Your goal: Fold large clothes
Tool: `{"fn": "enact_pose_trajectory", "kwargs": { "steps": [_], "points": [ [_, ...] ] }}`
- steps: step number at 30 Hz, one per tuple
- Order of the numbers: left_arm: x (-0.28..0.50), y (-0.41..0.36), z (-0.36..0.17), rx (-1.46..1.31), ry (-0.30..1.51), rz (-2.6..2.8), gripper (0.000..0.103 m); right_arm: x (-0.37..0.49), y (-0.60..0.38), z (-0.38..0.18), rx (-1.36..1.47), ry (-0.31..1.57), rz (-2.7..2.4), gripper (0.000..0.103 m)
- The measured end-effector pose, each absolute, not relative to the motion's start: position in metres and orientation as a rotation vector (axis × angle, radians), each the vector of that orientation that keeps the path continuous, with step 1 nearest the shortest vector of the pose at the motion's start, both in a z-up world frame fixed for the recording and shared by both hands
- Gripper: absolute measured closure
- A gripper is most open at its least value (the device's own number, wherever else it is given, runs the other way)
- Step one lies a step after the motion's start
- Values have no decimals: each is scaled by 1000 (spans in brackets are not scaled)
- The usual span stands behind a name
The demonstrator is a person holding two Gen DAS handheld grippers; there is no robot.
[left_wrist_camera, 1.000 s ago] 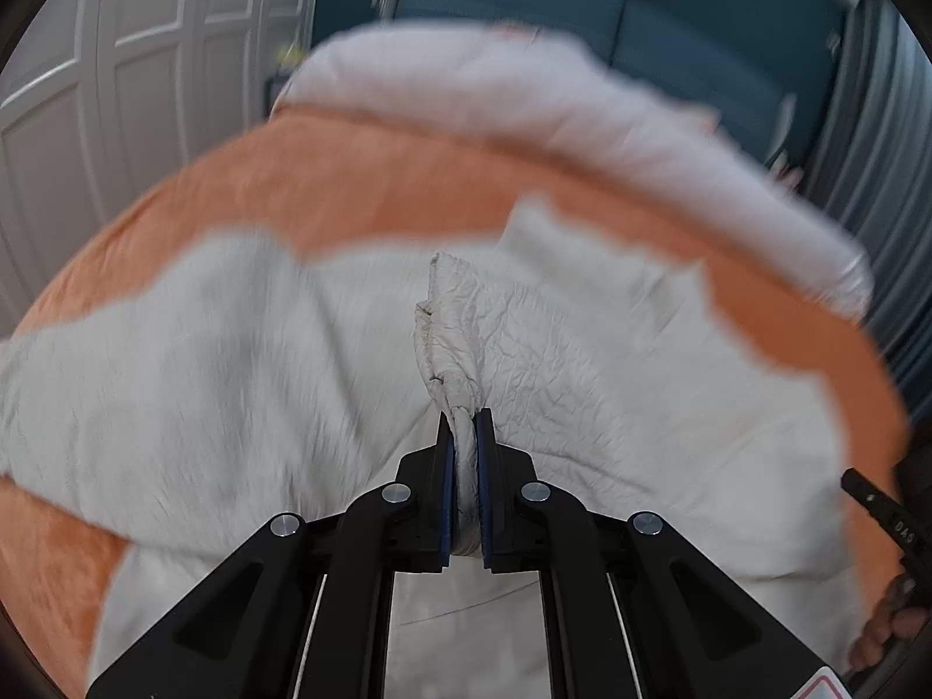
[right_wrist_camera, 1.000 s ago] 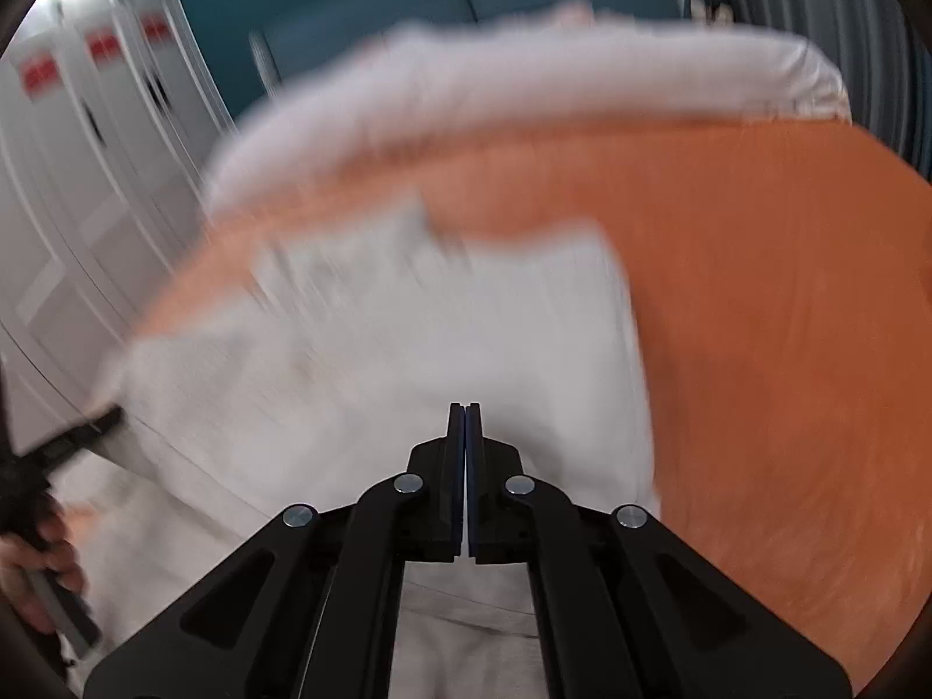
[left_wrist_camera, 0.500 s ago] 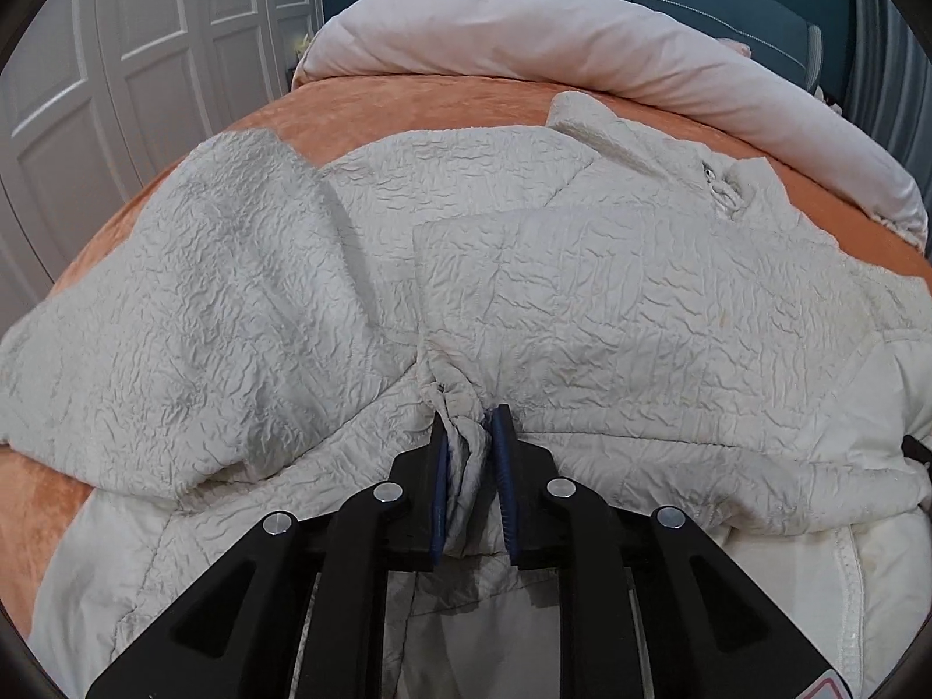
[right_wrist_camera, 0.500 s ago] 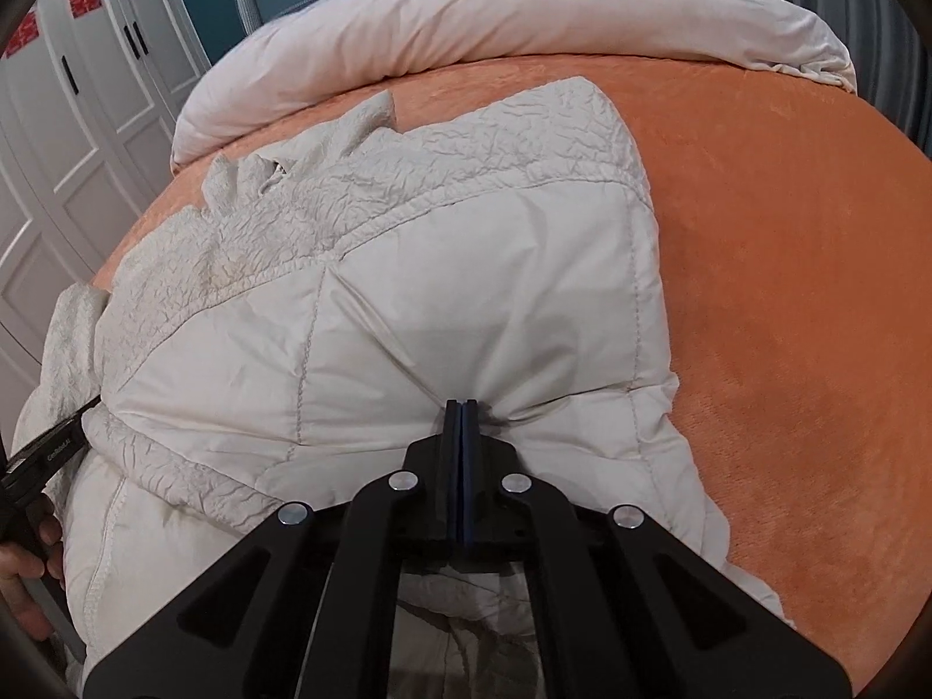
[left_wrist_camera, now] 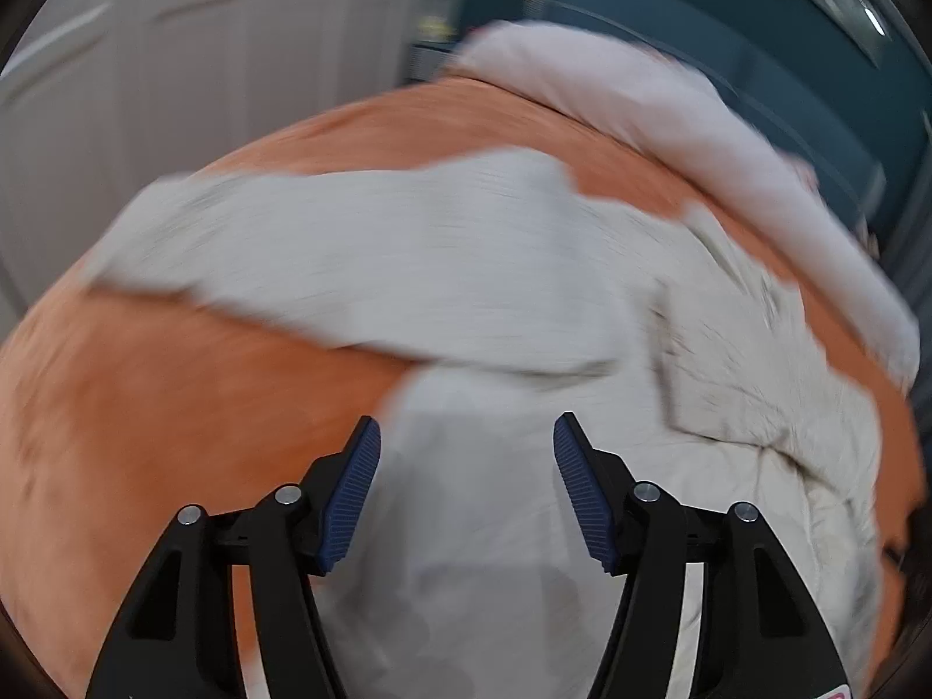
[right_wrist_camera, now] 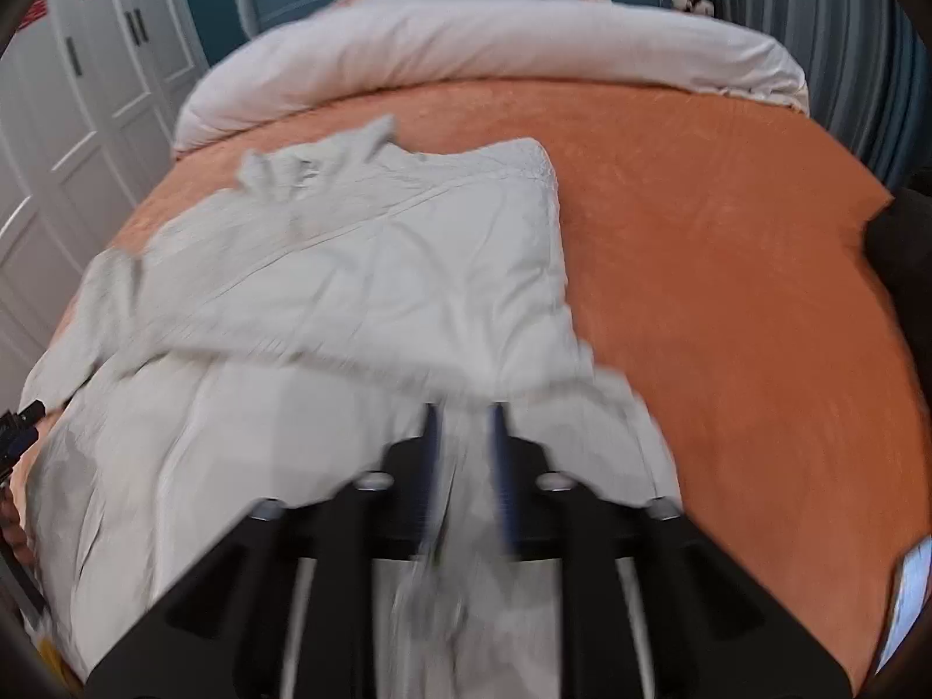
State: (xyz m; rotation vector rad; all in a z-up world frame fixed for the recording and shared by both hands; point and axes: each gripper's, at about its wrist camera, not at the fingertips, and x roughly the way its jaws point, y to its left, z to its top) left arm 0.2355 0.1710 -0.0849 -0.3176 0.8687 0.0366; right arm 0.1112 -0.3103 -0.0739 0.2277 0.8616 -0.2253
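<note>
On the left, white wardrobe doors (left_wrist_camera: pixel 204 87) stand beside the bed, where the orange bedspread (left_wrist_camera: pixel 175 408) carries the off-white padded jacket (left_wrist_camera: pixel 466 268), spread and partly folded across its middle. Above the jacket's lower part the left gripper (left_wrist_camera: pixel 466 437) hangs with its blue pads wide apart, nothing between them. Further right, the right gripper (right_wrist_camera: pixel 464 425) is blurred, its pads slightly parted with jacket fabric between them; a pale duvet (right_wrist_camera: pixel 495 41) lies behind
</note>
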Motion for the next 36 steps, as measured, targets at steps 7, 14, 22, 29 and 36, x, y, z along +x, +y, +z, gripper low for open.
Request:
{"fn": "enact_pose_trajectory", "kwargs": {
  "steps": [7,14,22,29,36],
  "points": [
    [143,239,-110,-460,1039,-70,34,-3,-291,-78,167,905,-295,27],
    [91,218,-121,-391,1085,-174,52,-81,-325,-118,507,1037,-289,45],
    [65,203,-79,-245,1081,-294,97,-97,-296,-61,414,994,-146,93],
    [-27,224,-92,-164,1261,-294,95,-182,-268,-88,274,1249,-146,91],
    [-7,257,-37,-334,1032,-186,42,-150,-276,-39,334,1084,-229,78]
  ]
}}
